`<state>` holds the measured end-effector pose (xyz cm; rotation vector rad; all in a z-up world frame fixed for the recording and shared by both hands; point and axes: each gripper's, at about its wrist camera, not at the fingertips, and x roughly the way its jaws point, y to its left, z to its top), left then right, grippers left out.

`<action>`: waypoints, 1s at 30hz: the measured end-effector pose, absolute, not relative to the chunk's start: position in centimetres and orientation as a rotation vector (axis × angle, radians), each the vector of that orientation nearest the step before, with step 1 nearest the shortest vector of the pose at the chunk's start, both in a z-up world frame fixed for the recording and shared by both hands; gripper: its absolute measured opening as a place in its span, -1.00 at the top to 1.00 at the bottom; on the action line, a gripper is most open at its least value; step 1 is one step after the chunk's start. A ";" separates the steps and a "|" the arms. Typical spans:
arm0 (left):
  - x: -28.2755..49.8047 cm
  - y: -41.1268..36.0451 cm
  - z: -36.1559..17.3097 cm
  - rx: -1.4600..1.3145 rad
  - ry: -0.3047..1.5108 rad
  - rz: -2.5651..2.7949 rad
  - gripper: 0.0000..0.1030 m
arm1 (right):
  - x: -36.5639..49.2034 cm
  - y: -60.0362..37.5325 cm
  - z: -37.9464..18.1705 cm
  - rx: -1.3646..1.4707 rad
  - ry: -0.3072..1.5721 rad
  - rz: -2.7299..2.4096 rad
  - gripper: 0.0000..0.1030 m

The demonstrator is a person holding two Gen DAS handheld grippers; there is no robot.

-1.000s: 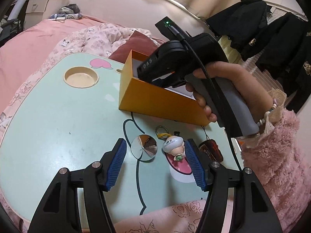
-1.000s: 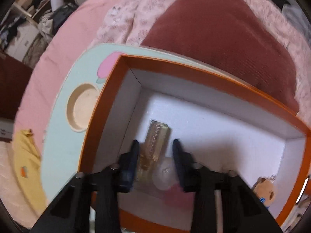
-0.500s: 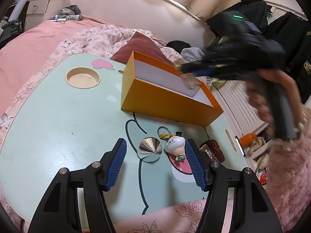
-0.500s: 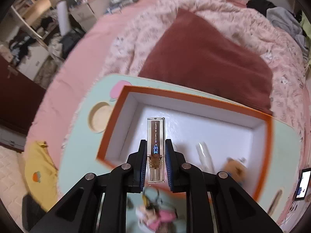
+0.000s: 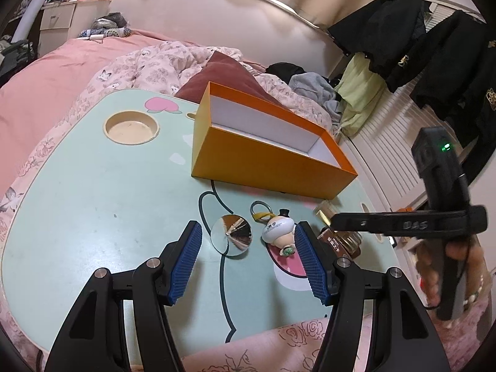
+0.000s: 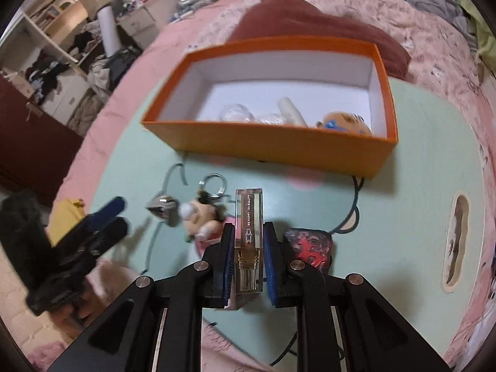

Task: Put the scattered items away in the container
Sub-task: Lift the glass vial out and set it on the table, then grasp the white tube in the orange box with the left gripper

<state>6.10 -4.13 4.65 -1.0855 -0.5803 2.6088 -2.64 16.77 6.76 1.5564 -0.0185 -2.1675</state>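
Right wrist view: right gripper [image 6: 247, 260] fingers stay clamped on the clear perfume vial [image 6: 248, 235], now withdrawn from over the orange box [image 6: 266, 145] to above the table [image 6: 418, 170], apparently undelivered. Left gripper [image 5: 248, 262] half-open, empty, straddling silver cone [image 5: 232, 234] and figurine keychain [image 5: 279, 231].

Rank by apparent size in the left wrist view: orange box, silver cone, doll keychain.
1. orange box, clearly largest.
2-3. silver cone and doll keychain look about alike; no ranking between them.
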 end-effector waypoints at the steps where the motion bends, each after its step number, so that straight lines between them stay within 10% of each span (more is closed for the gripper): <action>1: 6.0 -4.1 4.7 -1.089 -0.577 2.607 -0.22 | -2.7 16.7 6.5 1.559 -0.013 -2.174 0.68; 8: 3.2 -3.1 7.8 -1.138 -0.459 2.575 -0.22 | -2.1 18.4 7.0 1.466 -0.143 -2.238 0.64; 12: -1.2 -1.1 10.8 -1.238 -0.379 2.488 -0.22 | -0.5 19.4 8.1 1.389 -0.127 -2.359 -0.25; 22: -14.5 6.7 7.8 -1.673 -0.301 2.282 -0.22 | 2.7 19.9 7.1 1.329 -0.090 -2.475 -0.25; 25: -16.6 8.2 4.8 -1.779 -0.323 2.234 0.14 | 2.7 20.4 6.6 1.354 -0.138 -2.432 -0.25; 30: -17.4 9.4 2.7 -1.846 -0.263 2.239 0.17 | 2.8 21.3 6.5 1.332 -0.218 -2.387 -0.25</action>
